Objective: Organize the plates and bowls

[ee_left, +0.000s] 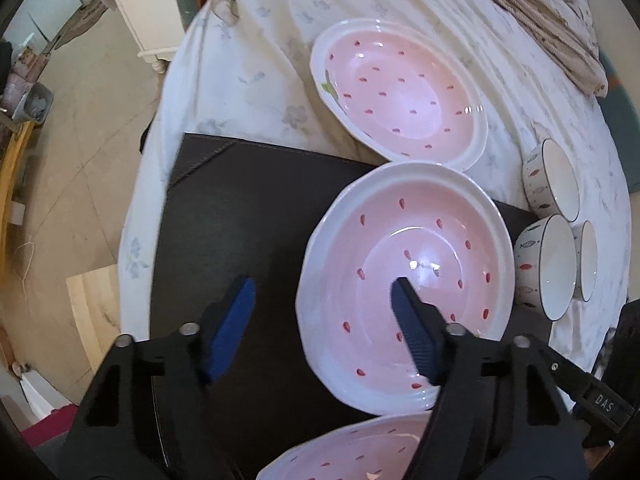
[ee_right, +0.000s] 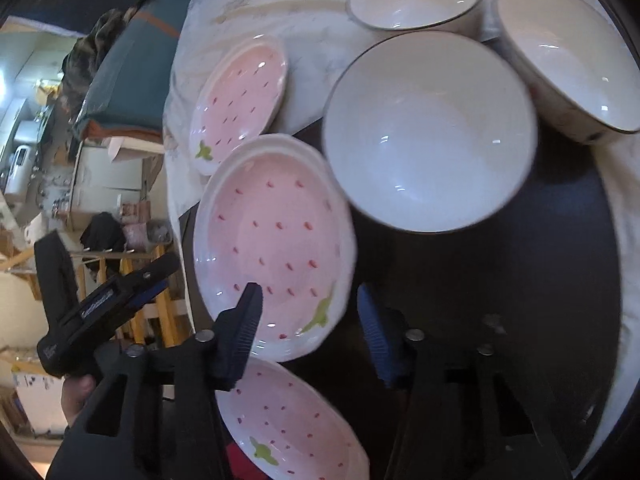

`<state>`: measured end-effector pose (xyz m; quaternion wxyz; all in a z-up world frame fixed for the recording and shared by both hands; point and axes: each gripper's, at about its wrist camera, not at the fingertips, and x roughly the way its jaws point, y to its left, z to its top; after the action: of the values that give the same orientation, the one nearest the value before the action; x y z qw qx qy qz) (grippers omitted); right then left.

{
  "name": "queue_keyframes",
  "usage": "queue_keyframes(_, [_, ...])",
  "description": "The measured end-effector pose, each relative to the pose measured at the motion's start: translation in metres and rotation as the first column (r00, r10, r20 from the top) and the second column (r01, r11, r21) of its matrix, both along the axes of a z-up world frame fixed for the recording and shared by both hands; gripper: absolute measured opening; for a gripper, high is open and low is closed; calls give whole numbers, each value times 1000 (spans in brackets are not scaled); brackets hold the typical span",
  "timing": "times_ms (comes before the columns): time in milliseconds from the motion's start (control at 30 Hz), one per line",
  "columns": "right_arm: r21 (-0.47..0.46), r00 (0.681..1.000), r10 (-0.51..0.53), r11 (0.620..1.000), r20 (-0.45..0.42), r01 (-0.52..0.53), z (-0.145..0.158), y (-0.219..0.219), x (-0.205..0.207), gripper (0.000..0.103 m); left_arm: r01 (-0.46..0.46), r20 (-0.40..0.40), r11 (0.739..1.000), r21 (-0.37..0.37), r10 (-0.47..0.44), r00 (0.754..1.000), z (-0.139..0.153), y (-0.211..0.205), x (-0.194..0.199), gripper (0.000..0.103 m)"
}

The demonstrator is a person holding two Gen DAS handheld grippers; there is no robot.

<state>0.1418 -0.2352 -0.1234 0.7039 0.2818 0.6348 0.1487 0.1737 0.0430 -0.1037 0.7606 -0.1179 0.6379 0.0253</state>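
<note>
Your left tool (ee_left: 322, 294) stands part open astride the left rim of the middle pink strawberry-pattern ceramic plate (ee_left: 404, 276), pads not touching it. Your right tool (ee_right: 308, 300) straddles the same plate's near rim, also part open, gripping nothing. Just beyond your right tool sits a white ceramic bowl (ee_right: 430, 132) on the dark mat (ee_right: 520, 280).

Right tongs (ee_right: 310, 322) straddling pink plate (ee_right: 272, 240) rim, white bowl (ee_right: 430, 132) beside
</note>
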Motion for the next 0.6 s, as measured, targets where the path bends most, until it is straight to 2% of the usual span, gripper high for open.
queue_keyframes(133, [-22, 999, -8, 1000, -33, 8, -16, 4, 2, 42, 3, -24, 1000, -9, -3, 1000, -13, -1, 6, 53])
queue_keyframes(233, [-50, 999, 8, 999, -41, -10, -24, 10, 2, 36, 7, -13, 1000, -31, -7, 1000, -17, 0, 10, 48])
queue_keyframes(367, [-60, 1000, 12, 998, -23, -13, -27, 11, 5, 34, 0, -28, 999, -43, -1, 1000, -25, 1, 14, 46])
queue_keyframes(433, [-49, 1000, 4, 999, -23, -5, -31, 11, 7, 33, 5, -41, 999, -46, -7, 999, -30, 0, 15, 40])
queue_keyframes(600, [-56, 1000, -4, 998, -31, 2, -41, 11, 6, 33, 29, -51, 999, -25, -31, 998, -37, -1, 15, 39])
